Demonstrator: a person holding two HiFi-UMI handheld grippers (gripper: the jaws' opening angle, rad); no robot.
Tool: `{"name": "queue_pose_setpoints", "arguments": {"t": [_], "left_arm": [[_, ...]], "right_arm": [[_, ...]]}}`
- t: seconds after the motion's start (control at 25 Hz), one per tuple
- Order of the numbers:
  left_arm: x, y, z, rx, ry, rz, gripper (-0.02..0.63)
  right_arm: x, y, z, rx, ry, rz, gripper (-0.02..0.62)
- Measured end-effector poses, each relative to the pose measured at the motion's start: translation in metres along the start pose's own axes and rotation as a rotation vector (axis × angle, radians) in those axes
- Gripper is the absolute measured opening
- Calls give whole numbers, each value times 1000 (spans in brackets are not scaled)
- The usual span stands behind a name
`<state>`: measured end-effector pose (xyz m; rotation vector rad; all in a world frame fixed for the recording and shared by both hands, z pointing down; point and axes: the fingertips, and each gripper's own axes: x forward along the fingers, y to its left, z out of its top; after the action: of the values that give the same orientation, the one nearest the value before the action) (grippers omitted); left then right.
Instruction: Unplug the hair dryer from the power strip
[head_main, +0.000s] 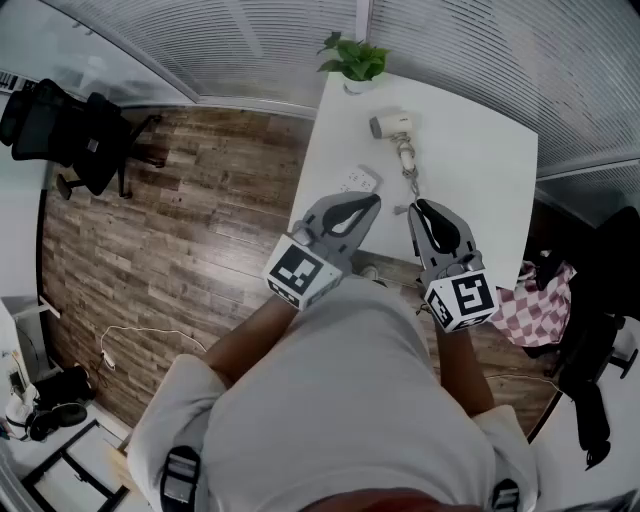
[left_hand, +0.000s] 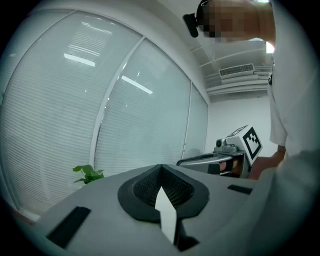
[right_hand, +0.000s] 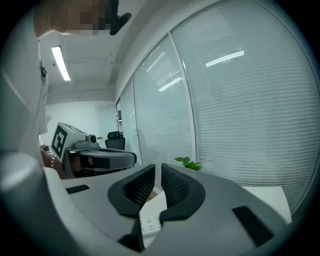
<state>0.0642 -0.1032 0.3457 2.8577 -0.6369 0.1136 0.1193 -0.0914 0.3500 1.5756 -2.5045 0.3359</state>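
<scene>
Left claw (head_main: 373, 200), grey plastic, is closed on nothing; the right claw (head_main: 419, 206) beside it is parted by a narrow gap, also empty. Beyond them a white hair dryer (head_main: 392, 124) lies on the white table (head_main: 480, 180), with a white power strip (head_main: 357, 181) nearer, to its left. A small green potted plant (head_main: 355, 60) stands at the table's far edge.

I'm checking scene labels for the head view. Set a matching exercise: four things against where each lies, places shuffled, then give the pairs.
Things:
1. hair dryer
2. potted plant
3. power strip
4. checked cloth

Places:
A. on the table, near its left side
B. off the table, to its right
C. at the table's far corner
D. on the table, just nearer the person than the potted plant

Pairs: 1-D, 2-C, 3-A, 4-B
</scene>
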Motion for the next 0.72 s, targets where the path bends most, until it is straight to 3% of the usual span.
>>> {"name": "queue_pose_setpoints", "arguments": {"t": [0.24, 0.72], "left_arm": [[-12, -15, 50, 13, -118, -5, 29], [-11, -23, 69, 18, -153, -24, 29]], "right_arm": [[-14, 22, 44, -28, -78, 30, 51], [-20, 29, 65, -44, -119, 49, 32]]}}
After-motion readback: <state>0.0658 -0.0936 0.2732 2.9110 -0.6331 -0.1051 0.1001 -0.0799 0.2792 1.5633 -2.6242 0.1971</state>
